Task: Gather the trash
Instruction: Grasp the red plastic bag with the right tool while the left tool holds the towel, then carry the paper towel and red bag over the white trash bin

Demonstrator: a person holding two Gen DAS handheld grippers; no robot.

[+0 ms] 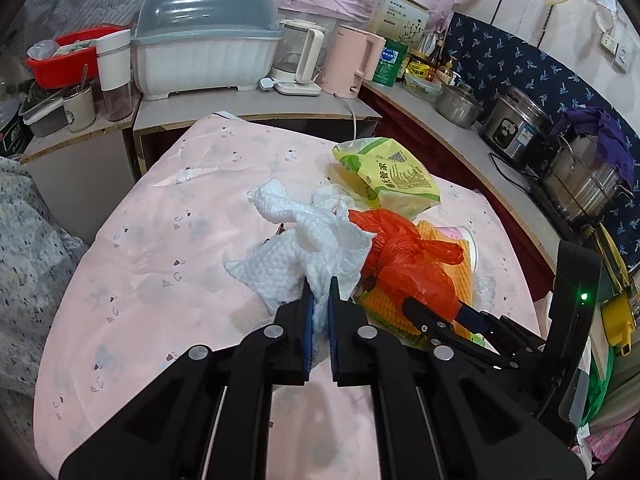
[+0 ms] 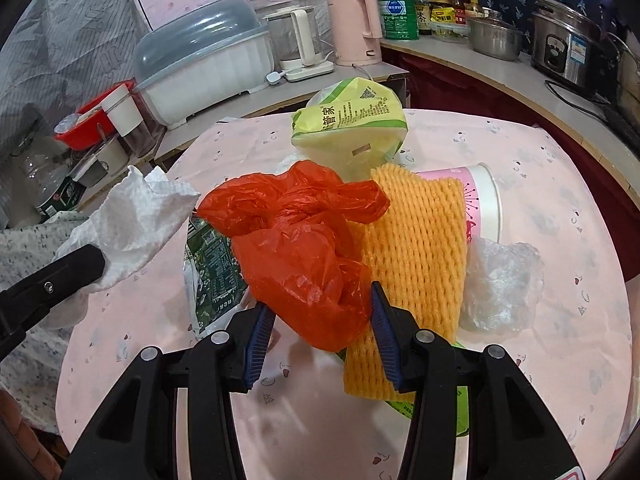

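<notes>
A heap of trash lies on the round table under a pink cloth (image 1: 160, 260). My left gripper (image 1: 320, 292) is shut on a crumpled white paper towel (image 1: 304, 248), which hangs off to the left in the right wrist view (image 2: 136, 220). A knotted red plastic bag (image 2: 296, 248) rests on an orange foam net (image 2: 416, 240). My right gripper (image 2: 318, 304) stands open with the bag's lower lobe between its blue pads. Behind are a yellow-green packet (image 2: 352, 120), a pink-and-white paper cup (image 2: 484, 200), a wad of clear plastic (image 2: 500, 280) and a green printed wrapper (image 2: 212, 264).
A counter wraps around the back and right of the table. It holds a covered dish box (image 1: 204, 52), a white kettle (image 1: 300, 56), a pink kettle (image 1: 356, 60), a rice cooker (image 1: 516, 128) and steel pots (image 1: 580, 176). A red basin (image 1: 64, 60) sits at far left.
</notes>
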